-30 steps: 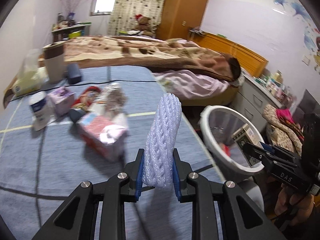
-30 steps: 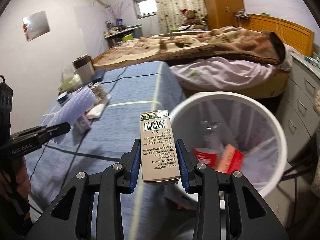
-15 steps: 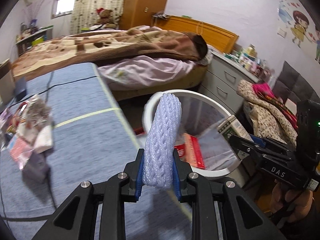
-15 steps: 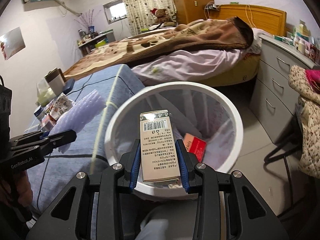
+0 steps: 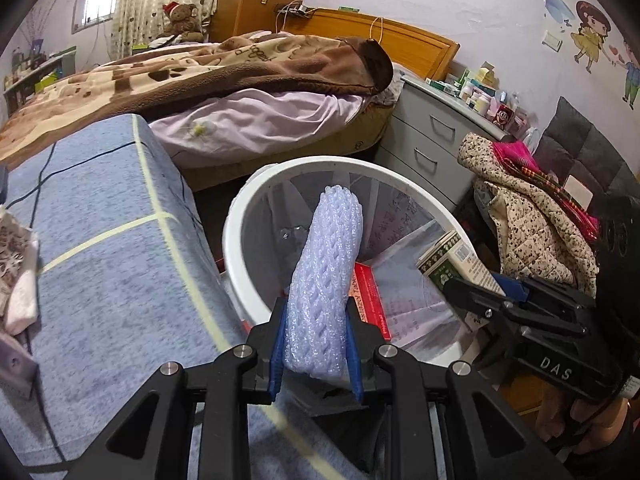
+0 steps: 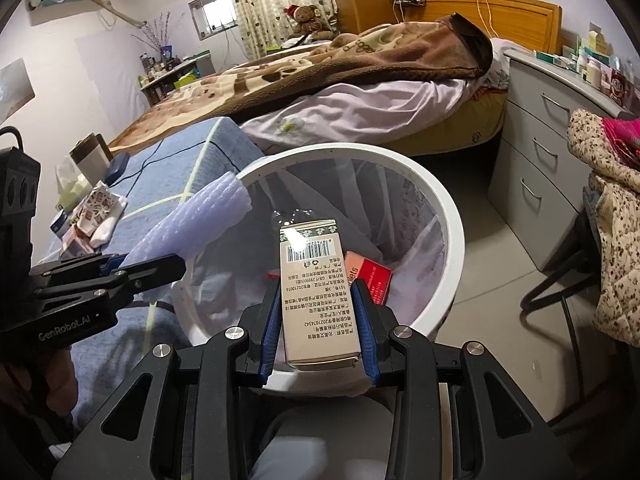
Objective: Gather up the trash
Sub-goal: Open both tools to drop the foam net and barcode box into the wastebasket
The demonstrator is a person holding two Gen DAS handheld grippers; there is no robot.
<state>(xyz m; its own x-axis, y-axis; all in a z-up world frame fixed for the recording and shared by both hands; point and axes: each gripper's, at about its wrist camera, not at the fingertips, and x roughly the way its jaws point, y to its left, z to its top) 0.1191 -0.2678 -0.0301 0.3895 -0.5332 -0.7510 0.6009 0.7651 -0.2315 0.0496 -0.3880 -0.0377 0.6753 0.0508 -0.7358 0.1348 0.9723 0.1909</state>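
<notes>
- Two grippers are held over the white bin point(image 5: 236, 248), each with a piece of trash pinched between its blue pads.
- The left gripper point(image 5: 316, 340) has its fingers narrowed onto a foam net sleeve point(image 5: 326, 280), pale lilac-white, which stands up from the pads and leans a little over the bin's near rim.
- From the right wrist view the same sleeve point(image 6: 192, 232) reaches across the bin's left rim, with the left gripper point(image 6: 156, 270) beside it.
- The right gripper point(image 6: 318, 332) is clamped on a small carton point(image 6: 316, 292), beige with a barcode and printed text, held upright above the bin's opening.
- In the left wrist view the carton point(image 5: 456, 260) and the right gripper point(image 5: 476, 292) sit over the bin's right rim.
- The bin point(image 6: 452, 240) is lined with a clear bag; a red box point(image 6: 370, 276) lies at the bottom.
- A blue-covered table point(image 5: 100, 272) stands just beside the bin on its left, with more wrappers point(image 6: 98, 208) lying well away from the bin.
- Behind are a bed with a brown blanket point(image 5: 200, 68) and a grey drawer unit point(image 6: 532, 152).
</notes>
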